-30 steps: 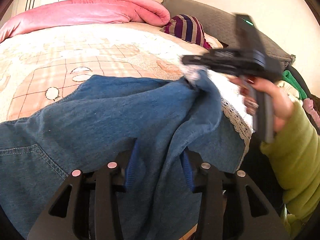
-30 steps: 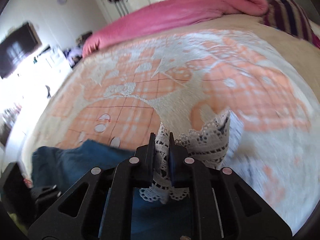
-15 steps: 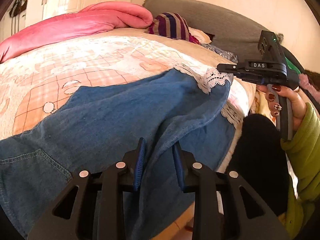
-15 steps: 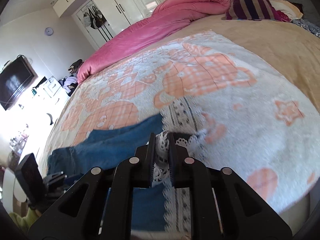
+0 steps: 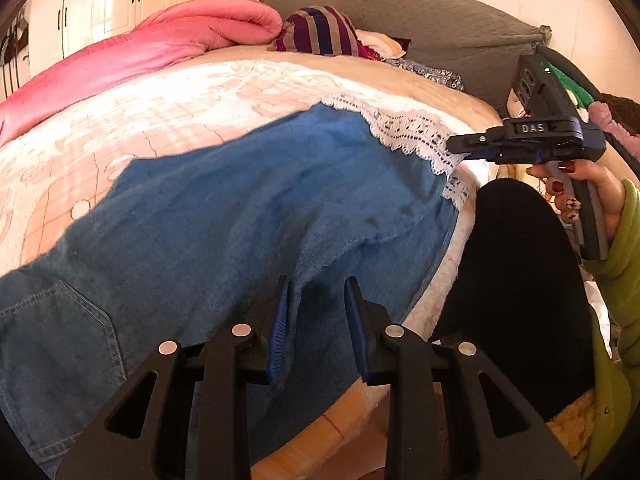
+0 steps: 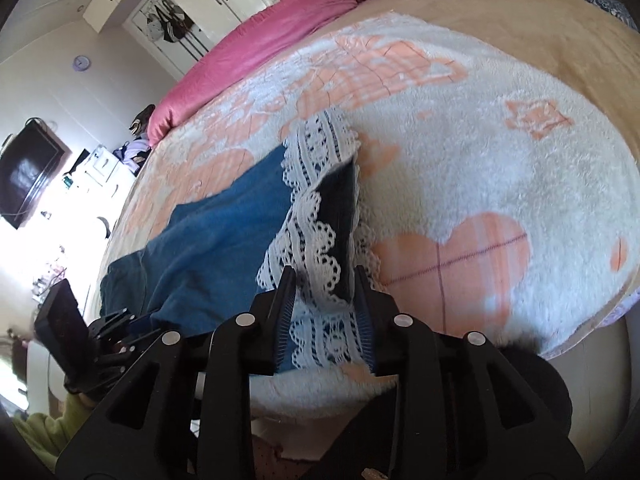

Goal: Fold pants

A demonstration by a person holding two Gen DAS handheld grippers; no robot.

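Blue denim pants (image 5: pixel 240 216) with a white lace hem (image 5: pixel 412 136) lie spread along the near edge of the bed. My left gripper (image 5: pixel 316 300) is open, its fingers on either side of a fold in the denim at the leg's near edge. My right gripper (image 6: pixel 324 292) is open over the lace hem (image 6: pixel 316 216), which lies loose on the blanket between its fingers. In the left wrist view the right gripper (image 5: pixel 464 146) sits just off the hem's corner. In the right wrist view the left gripper (image 6: pixel 116 328) is at the pants' far end.
The bed has a white and orange fleece blanket (image 6: pixel 480 128). A pink duvet (image 5: pixel 168 48), a striped pillow (image 5: pixel 320 34) and a grey headboard cushion (image 5: pixel 420 20) lie at the far side. The person's dark leg (image 5: pixel 520 272) is beside the bed edge.
The right gripper carried the lace hem outward, laid the leg flat on the bed and opened. The left gripper opened wider around the denim fold.
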